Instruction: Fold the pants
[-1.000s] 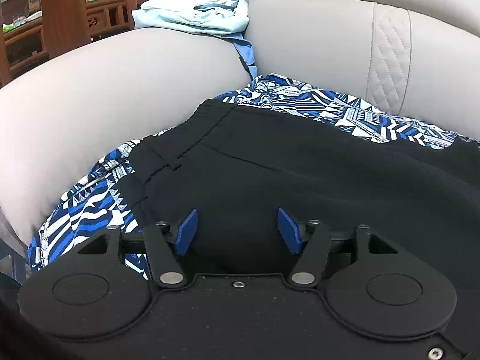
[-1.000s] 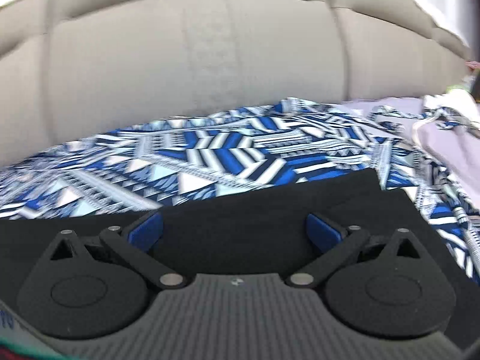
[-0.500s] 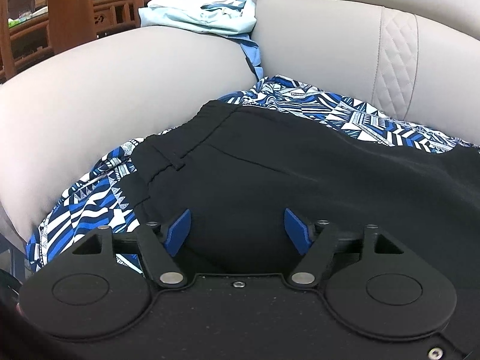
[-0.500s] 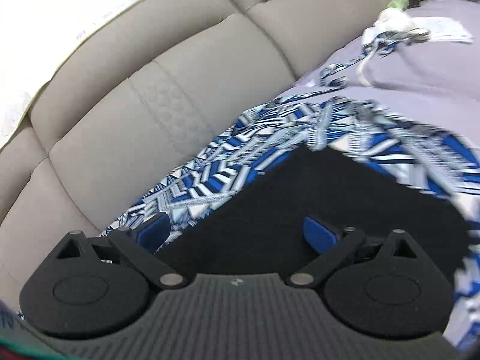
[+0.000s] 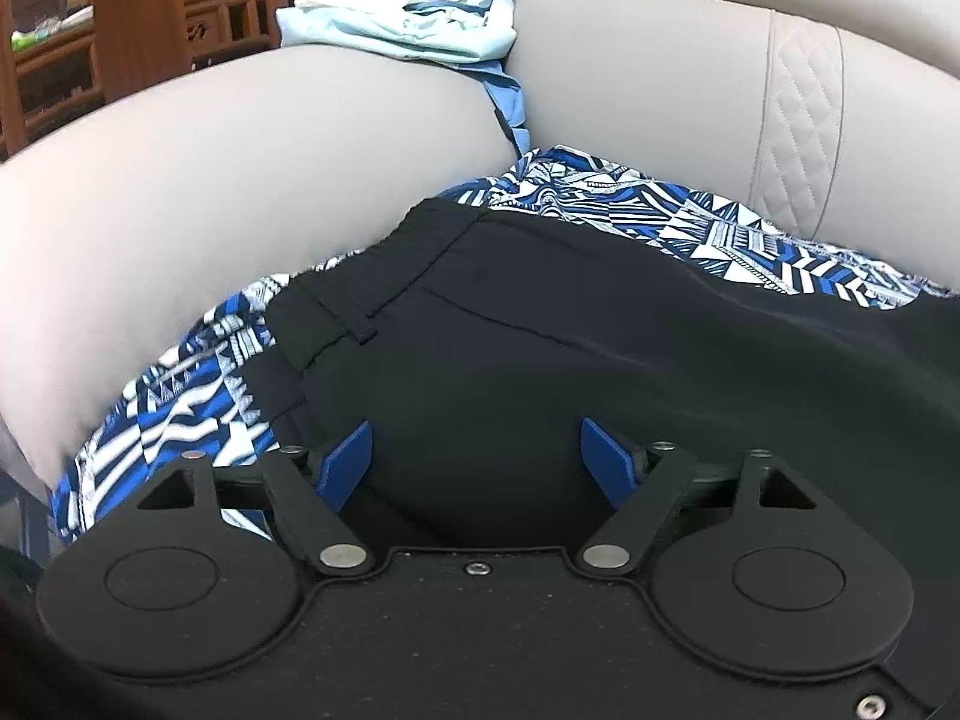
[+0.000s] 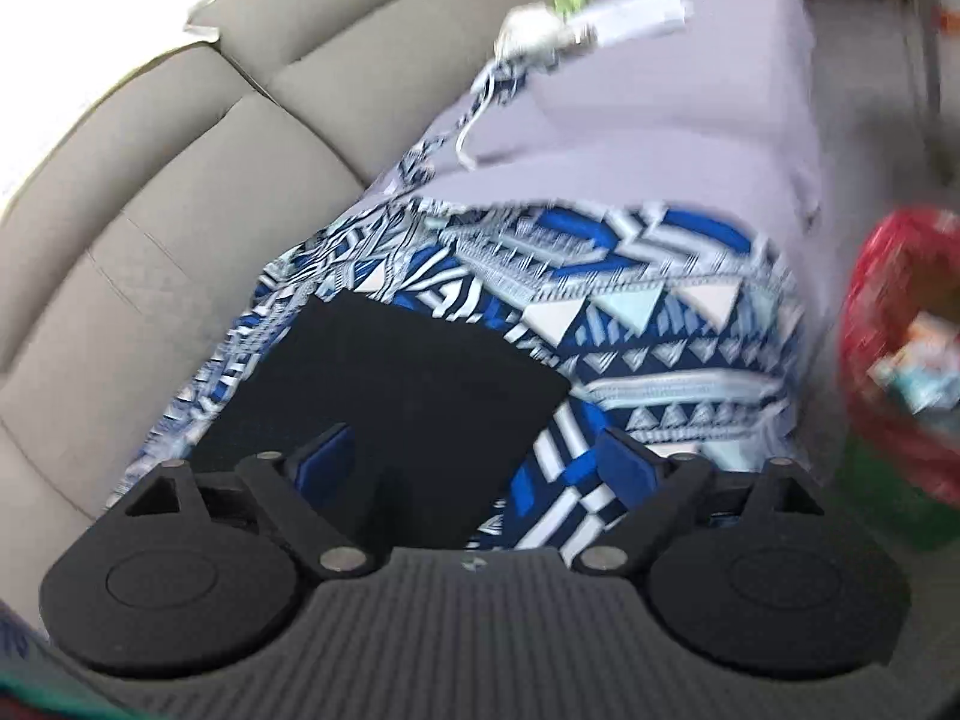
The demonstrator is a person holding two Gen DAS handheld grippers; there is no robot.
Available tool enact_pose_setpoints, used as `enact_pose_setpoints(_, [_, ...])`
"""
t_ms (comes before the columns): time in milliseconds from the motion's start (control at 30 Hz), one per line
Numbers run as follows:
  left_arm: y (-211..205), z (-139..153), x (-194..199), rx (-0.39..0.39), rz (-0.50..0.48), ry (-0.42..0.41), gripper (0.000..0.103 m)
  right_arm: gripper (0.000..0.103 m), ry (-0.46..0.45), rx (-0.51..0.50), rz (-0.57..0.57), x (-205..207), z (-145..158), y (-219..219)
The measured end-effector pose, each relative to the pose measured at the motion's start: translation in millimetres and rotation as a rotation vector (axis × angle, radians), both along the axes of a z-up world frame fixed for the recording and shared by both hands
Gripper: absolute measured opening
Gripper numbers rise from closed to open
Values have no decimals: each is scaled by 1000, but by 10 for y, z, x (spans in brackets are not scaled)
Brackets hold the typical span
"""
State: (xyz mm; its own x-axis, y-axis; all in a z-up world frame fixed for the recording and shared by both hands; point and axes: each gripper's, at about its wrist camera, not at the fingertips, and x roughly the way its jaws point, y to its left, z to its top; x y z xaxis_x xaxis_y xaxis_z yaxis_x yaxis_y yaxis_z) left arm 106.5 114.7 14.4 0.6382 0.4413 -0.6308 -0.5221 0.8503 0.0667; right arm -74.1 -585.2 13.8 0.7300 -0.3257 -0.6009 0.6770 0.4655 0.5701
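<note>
So the black fabric pants [image 5: 600, 348] are lying flat on a blue, white and black geometric-print cloth [image 5: 180, 396] that's spread over the seat of a grey leather sofa [image 5: 240, 180]. In the left wrist view you can see the waistband end with a belt loop, sitting near the padded armrest. In the right wrist view it's the other end, a squared-off black corner [image 6: 408, 372] on the same print.

The left gripper [image 5: 477, 456] hangs right over the black fabric with its blue pads [image 5: 348, 462] apart, jaws opening; cloth lies under the gap but the pads aren't pinching it. The right gripper [image 6: 474, 468] is spread wide too, jaws closing a bit, with the pants edge and the print below it, nothing clamped. That view is pretty blurry.

Further out: a folded pale blue garment [image 5: 408, 30] sits on top of the armrest, dark wooden furniture [image 5: 120, 48] behind it. On the right side there's a lilac-grey cloth [image 6: 660, 120] on the sofa and a blurred red thing [image 6: 900, 360] I can't make out.
</note>
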Motion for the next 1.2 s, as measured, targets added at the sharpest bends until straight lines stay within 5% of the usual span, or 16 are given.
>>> enact_pose_setpoints(200, [117,7,110,6,28,11,77,89,-104,44,64,92,-54,-82])
enact_pose_setpoints(467, [171,-3,189,11,38,12,77,88,-31,-120,209,482,14,19])
enact_pose_setpoints(633, [178,-12,191,21,30,9,78,88,114,-248,66,631,14,91])
enact_pose_setpoints(867, [161,-27,149,30,18,-9,79,82,67,-303,312,832,25,352])
enact_pose_setpoints(967, [170,-30,112,24,7,-20,79,74,97,-335,284,932,24,387])
enact_pose_setpoints(1000, [177,-30,99,24,1,-23,79,64,100,-332,266,940,32,376])
enact_pose_setpoints(1033, [180,-30,90,24,-3,-26,79,42,112,-325,231,952,46,365])
enact_pose_setpoints(1100, [179,-32,69,28,-14,-32,79,13,119,-287,175,910,51,312])
enact_pose_setpoints(1200, [172,-42,40,41,-38,-45,78,11,112,-218,119,909,96,248])
